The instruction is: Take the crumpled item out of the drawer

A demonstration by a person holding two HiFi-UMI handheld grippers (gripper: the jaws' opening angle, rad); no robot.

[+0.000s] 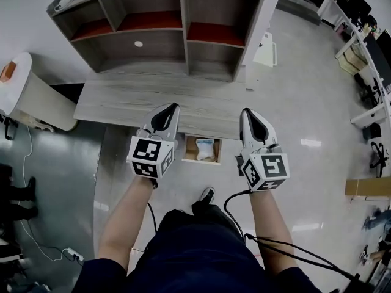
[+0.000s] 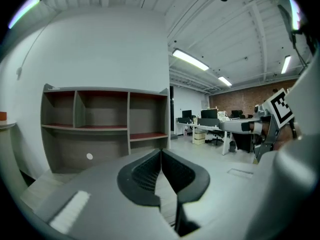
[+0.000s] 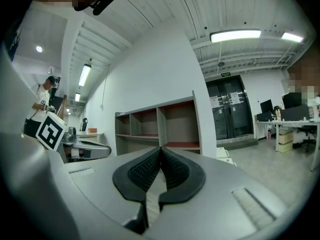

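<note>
The drawer (image 1: 190, 149) stands pulled out below the desk's front edge, between my two grippers in the head view. Inside it lies the crumpled item (image 1: 206, 148), a white and pale blue wad. My left gripper (image 1: 173, 107) is held over the desk's front edge, left of the drawer, jaws pressed together with nothing between them (image 2: 161, 153). My right gripper (image 1: 246, 112) hovers to the right of the drawer, also shut and holding nothing (image 3: 161, 150). Both point toward the shelf unit (image 1: 162, 26). Neither touches the drawer or the item.
The grey wooden desk (image 1: 122, 102) carries the open-fronted shelf unit with red-lined compartments. A white round container (image 1: 24, 90) stands at the left, and cables (image 1: 36, 237) trail over the floor. Office desks and chairs (image 1: 366, 47) fill the far right. A shoe (image 1: 208, 195) shows below the drawer.
</note>
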